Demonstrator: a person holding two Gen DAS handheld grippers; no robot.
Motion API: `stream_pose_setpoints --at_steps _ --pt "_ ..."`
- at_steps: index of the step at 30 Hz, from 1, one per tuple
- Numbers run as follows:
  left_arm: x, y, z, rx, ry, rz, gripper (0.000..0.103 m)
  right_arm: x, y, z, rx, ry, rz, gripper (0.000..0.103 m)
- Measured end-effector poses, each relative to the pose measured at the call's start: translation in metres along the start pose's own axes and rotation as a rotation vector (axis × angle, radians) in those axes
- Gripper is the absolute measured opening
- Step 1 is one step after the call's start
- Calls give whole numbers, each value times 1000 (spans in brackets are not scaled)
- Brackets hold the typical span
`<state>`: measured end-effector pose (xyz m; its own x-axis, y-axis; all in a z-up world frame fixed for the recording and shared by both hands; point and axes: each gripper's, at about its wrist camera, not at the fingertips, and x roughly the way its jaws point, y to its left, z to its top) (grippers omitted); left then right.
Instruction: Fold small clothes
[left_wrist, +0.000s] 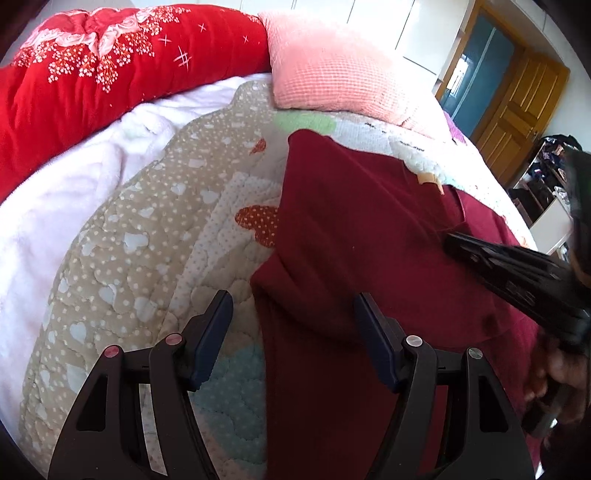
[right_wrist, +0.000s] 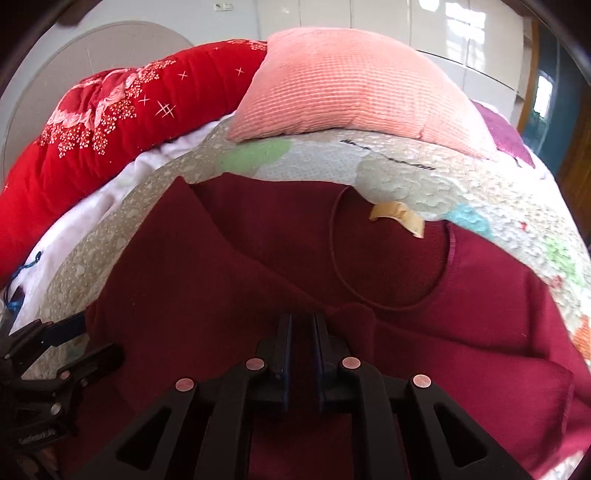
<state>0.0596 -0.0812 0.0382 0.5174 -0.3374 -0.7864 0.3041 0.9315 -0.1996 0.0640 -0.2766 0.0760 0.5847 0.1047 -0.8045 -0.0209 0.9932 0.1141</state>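
Maroon sweater (right_wrist: 258, 266) lies spread on the quilted bedspread (left_wrist: 122, 236) of the bed, its round neckline (right_wrist: 388, 299) facing up with a tan label (right_wrist: 397, 216) showing at the back of the collar. Its left sleeve is folded in across the body, making a diagonal edge that runs from the shoulder toward the chest.

The right hand-held gripper (right_wrist: 302, 332) sits low over the middle of the sweater, just below the neckline, its jaws drawn nearly together with only a narrow slit between the blue pads (right_wrist: 286, 343). A ridge of maroon cloth rises right at the tips and it looks pinched there, though the contact itself is hard to make out.

The left hand-held gripper (left_wrist: 293, 314) hangs over the sweater's left edge with its jaws spread wide, one finger above the bedspread and the other above the maroon cloth, nothing between them. From its own camera the right hand-held gripper (left_wrist: 517, 273) shows at the far side, over the sweater.

Behind the sweater a pink pillow (right_wrist: 354, 81) rests on the bedspread, beside a red floral quilt (left_wrist: 110, 66) bunched along the head of the bed, with a white fleece blanket (left_wrist: 55, 206) under it.
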Motion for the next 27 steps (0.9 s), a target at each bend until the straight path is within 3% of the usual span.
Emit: stream_pose_setpoints --at_steps 2,6,8,13,16,20,23,25,26,27 --pt "-6 -3 0 13 -19 6 69 -18 2 -9 -6 -24 8 15" --pt "-13 -11 0 37 -56 2 69 -32 -4 -42 45 -50 -16 65" --pt "-15 -16 -1 48 -55 -1 69 -21 -11 -51 86 -1 -7 66" --pt "-22 -25 0 84 -88 -2 69 -65 -36 -60 179 -93 27 66" --pt "-20 -29 -1 95 -73 -36 69 -98 -66 -79 218 -151 -48 66" --pt "-8 -34 -3 107 -29 -25 69 -118 -120 -97 318 -153 -222 66" --pt "-3 -37 -4 121 -23 -10 69 -114 -145 -98 402 -140 -191 66" --pt "0 -36 -5 121 -13 -6 69 -104 -146 -94 383 -136 -186 65" --pt "1 -35 -5 120 -10 -5 69 -94 -145 -89 358 -120 -200 63" --pt "2 -35 -6 120 -9 -6 69 -85 -144 -86 330 -104 -210 44"
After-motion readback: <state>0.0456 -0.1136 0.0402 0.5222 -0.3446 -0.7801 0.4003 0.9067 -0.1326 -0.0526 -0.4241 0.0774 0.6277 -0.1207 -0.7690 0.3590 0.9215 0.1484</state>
